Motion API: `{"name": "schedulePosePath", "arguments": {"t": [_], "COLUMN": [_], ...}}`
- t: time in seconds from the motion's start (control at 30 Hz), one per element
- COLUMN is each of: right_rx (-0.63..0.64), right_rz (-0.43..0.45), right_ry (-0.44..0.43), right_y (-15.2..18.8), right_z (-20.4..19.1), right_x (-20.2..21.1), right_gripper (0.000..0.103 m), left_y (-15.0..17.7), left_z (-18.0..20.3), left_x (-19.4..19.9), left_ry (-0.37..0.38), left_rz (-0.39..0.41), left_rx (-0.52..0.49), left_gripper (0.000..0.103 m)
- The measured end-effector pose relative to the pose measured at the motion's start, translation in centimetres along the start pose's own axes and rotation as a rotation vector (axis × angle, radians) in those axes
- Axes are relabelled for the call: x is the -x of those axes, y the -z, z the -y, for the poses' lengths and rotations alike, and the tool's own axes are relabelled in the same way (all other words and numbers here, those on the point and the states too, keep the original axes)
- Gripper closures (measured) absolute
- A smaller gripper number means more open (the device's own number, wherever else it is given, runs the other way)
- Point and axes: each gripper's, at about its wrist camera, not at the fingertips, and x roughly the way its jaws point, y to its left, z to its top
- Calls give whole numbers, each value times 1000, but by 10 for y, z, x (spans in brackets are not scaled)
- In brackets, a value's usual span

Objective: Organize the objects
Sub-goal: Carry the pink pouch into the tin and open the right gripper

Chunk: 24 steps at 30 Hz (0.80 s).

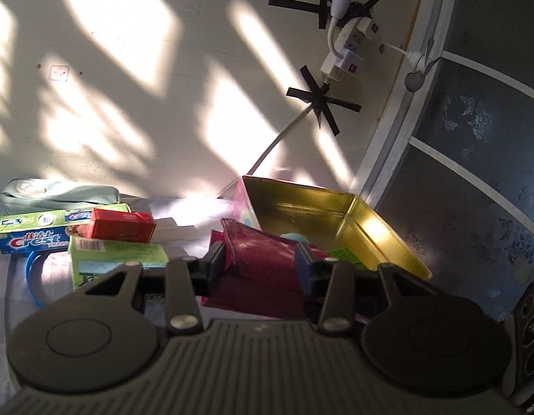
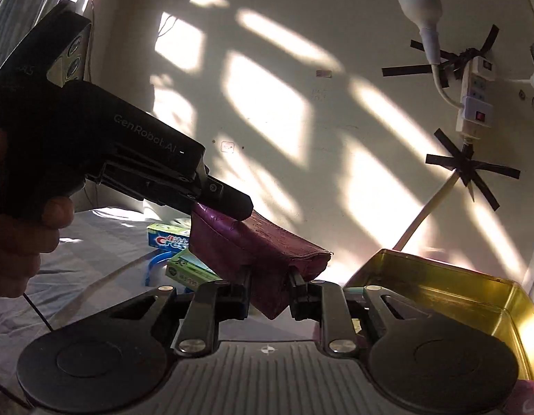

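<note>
The maroon pouch (image 2: 267, 259) hangs clamped between the left tool (image 1: 260, 263) and right tool (image 2: 270, 294).

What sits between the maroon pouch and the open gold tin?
Nothing visible. The maroon pouch hangs in both grippers, left gripper and right gripper, beside the gold tin. The tin's near rim is unblocked; a green item already lies inside.
</note>
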Motion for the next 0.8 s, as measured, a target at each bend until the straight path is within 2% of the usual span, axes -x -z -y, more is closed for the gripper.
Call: {"name": "schedulePosePath", "arguments": {"t": [0.13, 0.23, 0.4, 0.5, 0.53, 0.57, 0.63, 0.8], "right_rx": [-13, -51, -79, -70, -66, -63, -81, -173], "right_rz": [4, -36, -114, -161, -177, -191, -188, -105], "right_ry": [146, 220, 302, 365, 404, 441, 478, 453], "right_y": [7, 16, 30, 35, 37, 37, 38, 37], "right_z": [62, 107, 162, 181, 186, 192, 198, 193], "right_x": [3, -1, -13, -27, -32, -37, -38, -13], "right_gripper": [82, 82, 82, 81, 79, 72, 67, 67], "left_y": [-17, -21, -19, -17, -15, -14, -12, -11], "left_z": [49, 87, 122, 131, 133, 135, 134, 127], "left_x": [-60, -107, -168, -194, -201, -208, -216, -188], "left_ry": [93, 143, 166, 163, 150, 122, 81, 103], "left_rz": [-24, -58, -103, -124, -133, -142, -162, -145], "left_rx": [-55, -89, -108, -114, -119, -125, -133, -123], "left_gripper": [57, 57, 57, 58, 57, 57, 57, 57]}}
